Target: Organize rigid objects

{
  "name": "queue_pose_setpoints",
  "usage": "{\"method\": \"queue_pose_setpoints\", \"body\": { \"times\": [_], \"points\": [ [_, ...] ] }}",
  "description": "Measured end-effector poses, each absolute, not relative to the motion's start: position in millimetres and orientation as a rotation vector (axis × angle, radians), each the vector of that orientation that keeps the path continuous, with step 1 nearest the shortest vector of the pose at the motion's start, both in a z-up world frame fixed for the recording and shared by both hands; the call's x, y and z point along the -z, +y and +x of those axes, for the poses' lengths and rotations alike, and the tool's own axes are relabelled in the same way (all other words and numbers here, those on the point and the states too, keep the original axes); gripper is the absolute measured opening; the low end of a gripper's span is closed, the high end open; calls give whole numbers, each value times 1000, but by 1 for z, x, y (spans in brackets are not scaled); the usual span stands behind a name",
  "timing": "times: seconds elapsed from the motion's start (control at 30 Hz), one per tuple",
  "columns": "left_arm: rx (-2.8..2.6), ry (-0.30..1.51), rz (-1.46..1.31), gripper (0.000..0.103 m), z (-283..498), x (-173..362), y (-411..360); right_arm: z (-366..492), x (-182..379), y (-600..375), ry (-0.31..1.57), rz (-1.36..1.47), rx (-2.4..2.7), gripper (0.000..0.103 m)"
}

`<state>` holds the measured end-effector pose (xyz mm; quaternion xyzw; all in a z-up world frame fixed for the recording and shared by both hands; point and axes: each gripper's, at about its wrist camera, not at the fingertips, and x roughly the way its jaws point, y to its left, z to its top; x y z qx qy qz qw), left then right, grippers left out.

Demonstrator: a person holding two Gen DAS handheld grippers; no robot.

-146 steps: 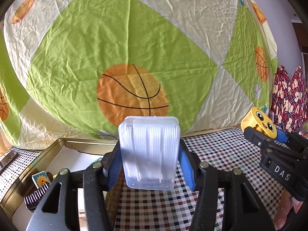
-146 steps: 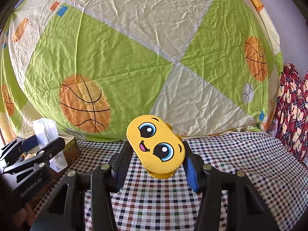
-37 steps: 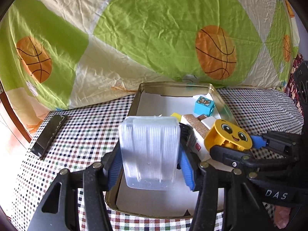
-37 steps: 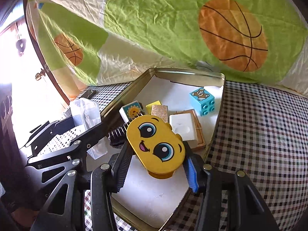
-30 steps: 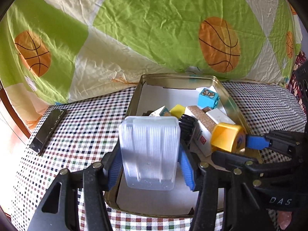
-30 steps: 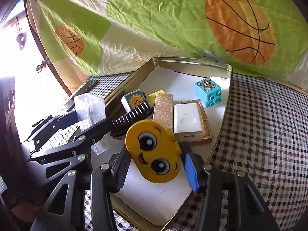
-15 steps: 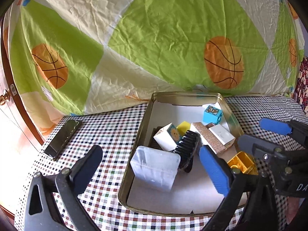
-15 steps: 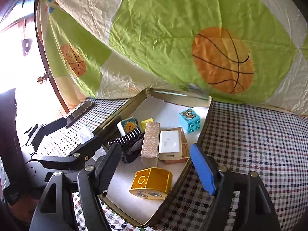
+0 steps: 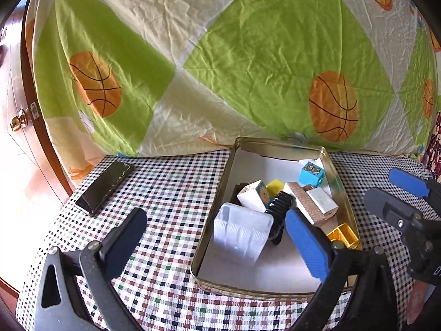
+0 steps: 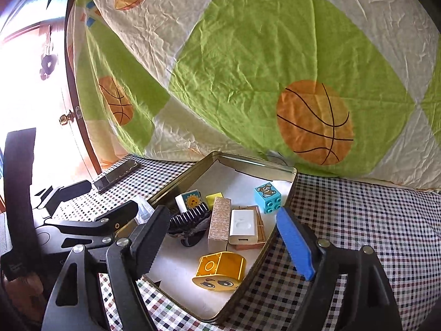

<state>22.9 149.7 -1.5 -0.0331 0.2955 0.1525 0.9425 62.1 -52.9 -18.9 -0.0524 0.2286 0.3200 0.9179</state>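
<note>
One tin (image 10: 286, 190), one phone (image 9: 103, 187), two grippers (jaws spread), perhaps nine small items inside.

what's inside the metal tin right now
Inside the tin: a clear plastic box, black comb, sun block, yellow block, blue block, patterned box, white charger and yellow face toy. Whatever is beneath them is hidden.

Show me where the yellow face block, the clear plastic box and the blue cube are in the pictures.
yellow face block (image 10: 220, 271): right wrist view, on its yellow side wall.
clear plastic box (image 9: 242, 231): left wrist view, middle of its ribbed front.
blue cube (image 10: 268, 197): right wrist view, between its picture top and studded side.
</note>
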Motion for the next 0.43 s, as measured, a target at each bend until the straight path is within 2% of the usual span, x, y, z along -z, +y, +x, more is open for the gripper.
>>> {"method": "queue_pose_setpoints", "body": {
  "times": [0.43],
  "points": [
    [-309,589,-33,102,21,3,140,58,18,-62,455,-97,-661,82]
  ]
}}
